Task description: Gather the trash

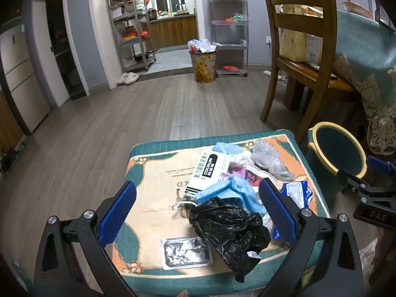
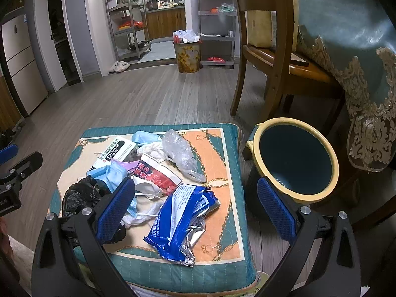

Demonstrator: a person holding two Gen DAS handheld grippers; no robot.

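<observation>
Trash lies in a heap on a patterned cushion (image 1: pixel 153 173) (image 2: pixel 222 148). It includes a crumpled black plastic bag (image 1: pixel 230 230) (image 2: pixel 79 195), a blue face mask (image 1: pixel 230 190) (image 2: pixel 109 173), a white medicine box (image 1: pixel 210 170) (image 2: pixel 116 151), a clear plastic bag (image 1: pixel 267 158) (image 2: pixel 180 153), a blue wet-wipe wrapper (image 2: pixel 183 220) (image 1: pixel 294 193), a red and white packet (image 2: pixel 156 175) and a foil blister pack (image 1: pixel 185 252). My left gripper (image 1: pixel 198 212) is open over the black bag. My right gripper (image 2: pixel 195 212) is open over the blue wrapper. A small bin (image 2: pixel 294 158) (image 1: pixel 339 148) with a cream rim stands right of the cushion.
A wooden chair (image 1: pixel 297 49) (image 2: pixel 267 49) and a table with a teal cloth (image 2: pixel 346 37) stand behind the bin. Across the wood floor (image 1: pixel 148 106) a full waste basket (image 1: pixel 203 61) (image 2: pixel 186 52) sits by metal shelves (image 1: pixel 133 29). A fridge (image 1: pixel 22 74) is at the left.
</observation>
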